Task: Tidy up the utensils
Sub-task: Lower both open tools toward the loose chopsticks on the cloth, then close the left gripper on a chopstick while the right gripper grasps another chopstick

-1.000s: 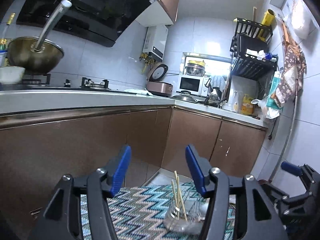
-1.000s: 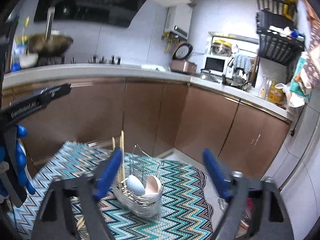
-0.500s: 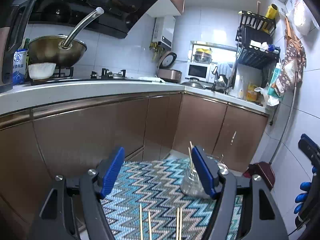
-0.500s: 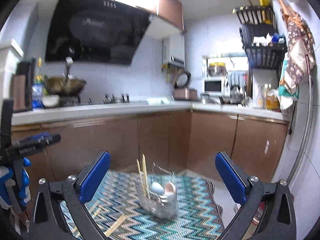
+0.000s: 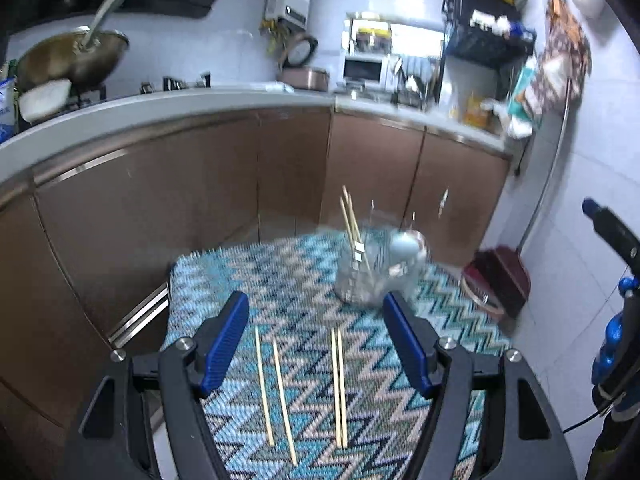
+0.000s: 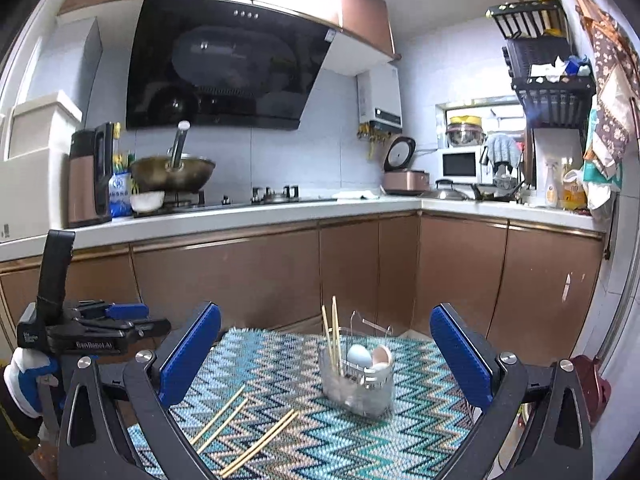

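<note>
My left gripper (image 5: pixel 316 324) has jaws that have just been opening and now stand partly apart, gripping nothing; below the gap, two loose pairs of chopsticks (image 5: pixel 338 388) lie flat on the zigzag cloth (image 5: pixel 248 280) covering the desk. At about one o'clock from those jaws stands a clear utensil holder (image 5: pixel 360 280) with more chopsticks upright in it and pale spoon bowls beside them. My right gripper (image 6: pixel 326 354) has jaws that have just opened to their widest and hold nothing; the holder sits on the cloth between and beyond them, near twelve o'clock. At seven o'clock lie the loose chopsticks. At nine o'clock, a blue-gloved hand (image 6: pixel 24 376) holds the left gripper.
</note>
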`<state>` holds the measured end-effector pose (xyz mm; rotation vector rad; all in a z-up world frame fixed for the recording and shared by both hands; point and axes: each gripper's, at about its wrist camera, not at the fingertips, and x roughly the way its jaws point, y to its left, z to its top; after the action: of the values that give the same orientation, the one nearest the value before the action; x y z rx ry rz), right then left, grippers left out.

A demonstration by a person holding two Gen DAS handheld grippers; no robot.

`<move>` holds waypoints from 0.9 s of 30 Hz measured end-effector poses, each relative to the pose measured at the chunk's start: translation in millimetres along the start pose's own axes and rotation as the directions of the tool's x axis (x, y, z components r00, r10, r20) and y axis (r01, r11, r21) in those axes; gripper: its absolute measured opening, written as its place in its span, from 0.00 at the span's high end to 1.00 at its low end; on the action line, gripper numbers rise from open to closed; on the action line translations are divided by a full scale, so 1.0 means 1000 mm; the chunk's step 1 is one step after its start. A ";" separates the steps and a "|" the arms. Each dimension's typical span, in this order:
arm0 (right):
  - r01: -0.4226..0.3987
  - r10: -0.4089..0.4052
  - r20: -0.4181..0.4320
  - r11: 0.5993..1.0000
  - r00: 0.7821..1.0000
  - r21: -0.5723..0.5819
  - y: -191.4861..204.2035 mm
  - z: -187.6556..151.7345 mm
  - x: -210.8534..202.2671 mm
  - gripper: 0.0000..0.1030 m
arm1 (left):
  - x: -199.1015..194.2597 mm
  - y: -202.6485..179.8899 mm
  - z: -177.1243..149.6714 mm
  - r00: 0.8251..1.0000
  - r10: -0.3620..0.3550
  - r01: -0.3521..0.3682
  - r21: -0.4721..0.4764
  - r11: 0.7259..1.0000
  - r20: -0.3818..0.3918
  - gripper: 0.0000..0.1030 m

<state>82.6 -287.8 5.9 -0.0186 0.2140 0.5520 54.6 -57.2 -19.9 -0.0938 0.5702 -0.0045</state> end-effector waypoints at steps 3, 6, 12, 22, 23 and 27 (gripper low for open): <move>-0.024 0.025 -0.055 1.000 0.998 0.016 -0.002 -0.011 0.009 0.08 | 0.018 -0.006 -0.010 0.998 -0.001 0.001 0.007 1.000 -0.064 0.34; -0.034 0.037 -0.126 0.999 0.991 0.031 -0.006 -0.025 0.025 0.24 | 0.038 -0.004 -0.018 0.992 -0.011 0.010 -0.014 1.000 -0.127 0.39; -0.058 0.077 -0.233 0.995 0.970 0.085 -0.017 -0.058 0.054 0.42 | 0.081 0.000 -0.033 0.966 -0.049 0.041 -0.037 0.998 -0.253 0.58; -0.090 0.138 -0.422 0.987 0.896 0.132 -0.015 -0.107 0.115 0.60 | 0.166 0.003 -0.051 0.887 -0.090 0.078 -0.045 0.996 -0.453 0.68; -0.091 0.144 -0.440 0.986 0.886 0.139 -0.015 -0.111 0.121 0.62 | 0.173 0.007 -0.053 0.881 -0.086 0.071 -0.050 0.996 -0.465 0.68; -0.104 0.182 -0.522 0.979 0.834 0.174 -0.011 -0.132 0.150 0.68 | 0.188 0.021 -0.056 0.868 -0.086 0.058 -0.073 0.996 -0.488 0.68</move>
<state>187.0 -228.9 -154.7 -0.0217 0.8102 0.6738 181.8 -47.1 -170.0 -0.1715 1.0798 -0.0878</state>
